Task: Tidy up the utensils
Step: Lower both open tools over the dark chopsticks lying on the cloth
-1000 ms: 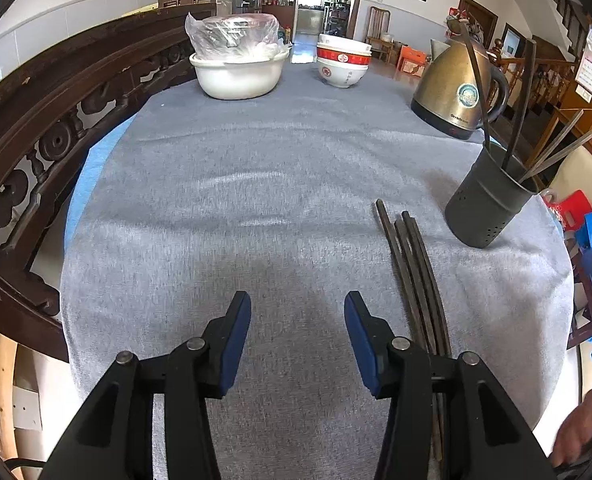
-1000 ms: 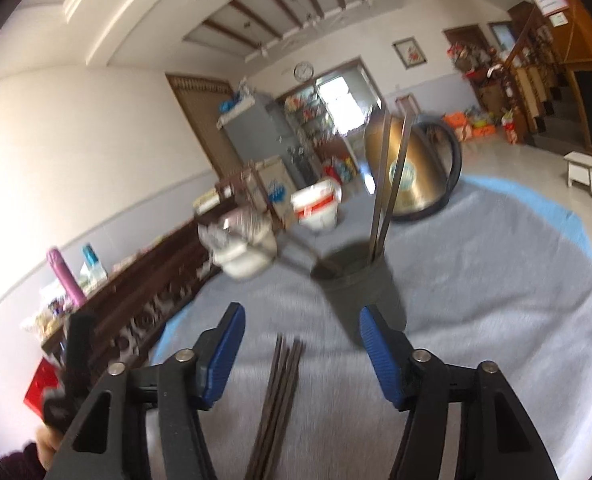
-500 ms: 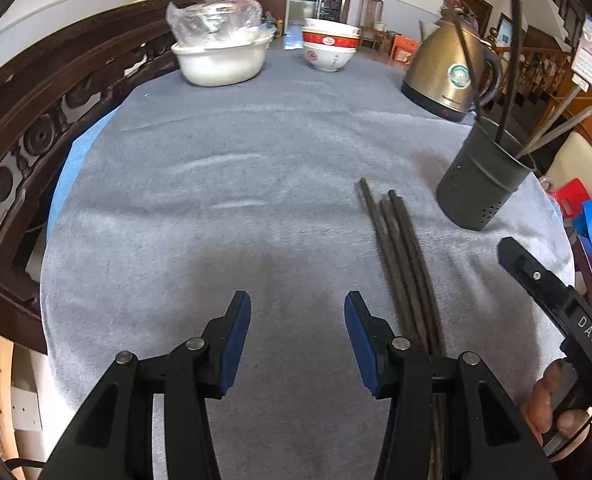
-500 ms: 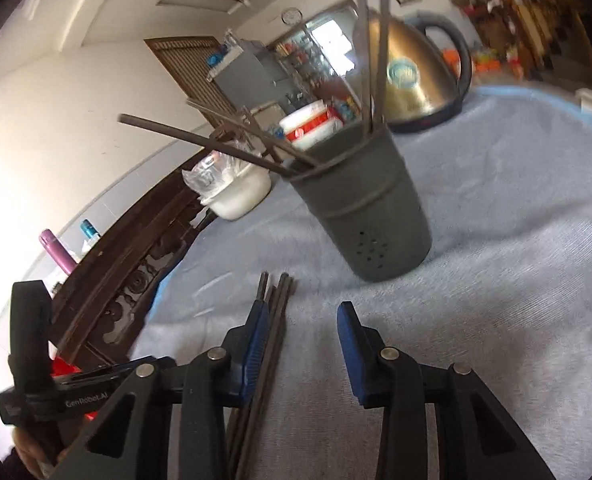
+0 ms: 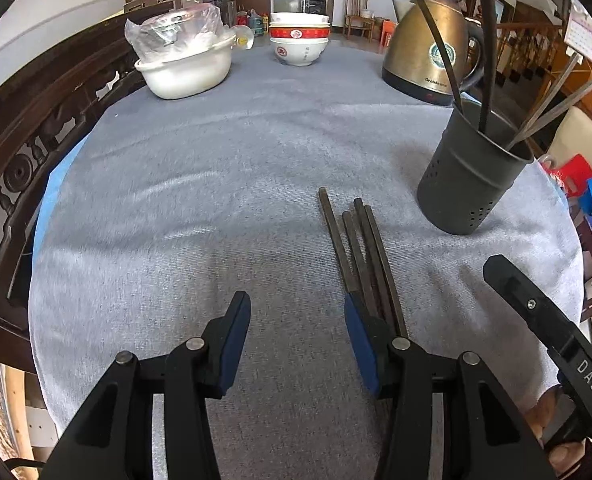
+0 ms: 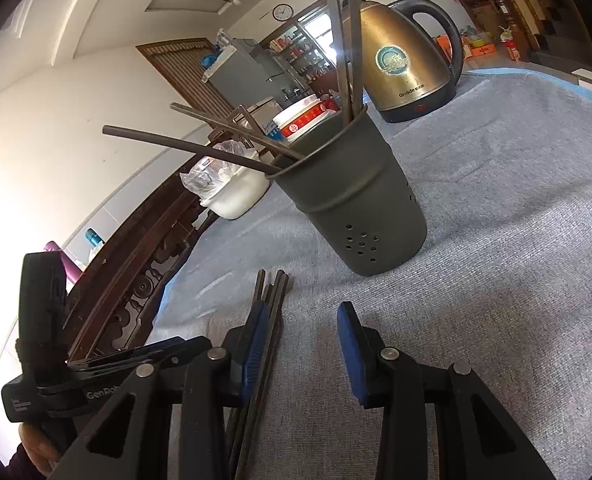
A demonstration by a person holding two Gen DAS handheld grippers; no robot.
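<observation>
Several dark chopsticks point(image 5: 360, 248) lie in a bundle on the grey cloth. A dark perforated holder point(image 5: 472, 184) stands to their right with several chopsticks leaning out of it. My left gripper point(image 5: 296, 312) is open just left of the bundle, its right finger overlapping the near ends. In the right wrist view the same chopsticks point(image 6: 274, 292) run along the inner side of the left finger of my right gripper point(image 6: 302, 316). That gripper is open low over the cloth, and its pads press on nothing. The holder point(image 6: 352, 208) stands just beyond it.
A brass kettle point(image 5: 428, 52) stands behind the holder. Stacked red and white bowls point(image 5: 300, 40) and a white basin with plastic wrap point(image 5: 184, 64) sit at the far edge. A carved wooden rail point(image 5: 28, 148) curves along the left side. Chairs crowd the table's right edge.
My right gripper dropped down to the cloth in front of the holder and narrowed its jaws, coming into the left wrist view. My left gripper slid closer to the chopstick bundle.
</observation>
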